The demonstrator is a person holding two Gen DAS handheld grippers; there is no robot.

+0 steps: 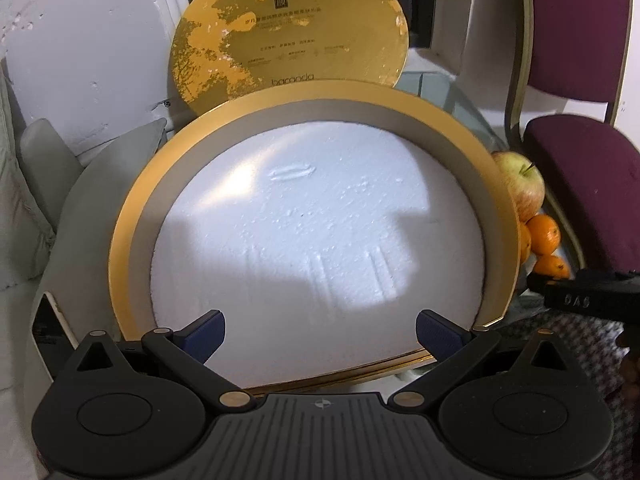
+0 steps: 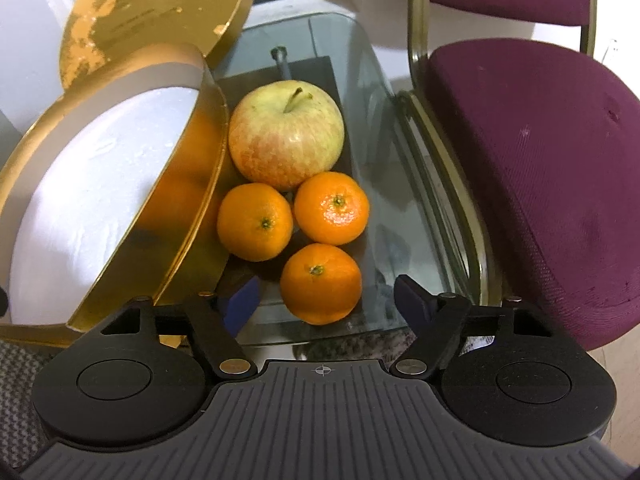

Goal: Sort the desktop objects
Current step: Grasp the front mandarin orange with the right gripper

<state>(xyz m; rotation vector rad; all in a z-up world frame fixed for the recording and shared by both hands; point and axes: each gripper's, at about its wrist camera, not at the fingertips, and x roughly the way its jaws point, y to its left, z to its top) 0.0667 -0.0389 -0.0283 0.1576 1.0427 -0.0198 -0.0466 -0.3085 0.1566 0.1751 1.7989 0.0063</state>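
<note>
The left gripper (image 1: 320,334) hangs wide open and empty over the white foam base of a round gold box (image 1: 124,216), whose gold lid (image 1: 288,28) leans upright behind it. The right gripper (image 2: 326,300) is also spread open, holding nothing, its fingers flanking the nearest of three tangerines (image 2: 320,282). These cluster with an apple (image 2: 286,134) on the glass table (image 2: 360,60), just beside the box, near a maroon chair (image 2: 540,168).

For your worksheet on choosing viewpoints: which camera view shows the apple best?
The right wrist view: the apple sits whole, stem up, behind three mandarins. The left wrist view shows only part of it, at the edge, cut off by the gold box rim.
</note>
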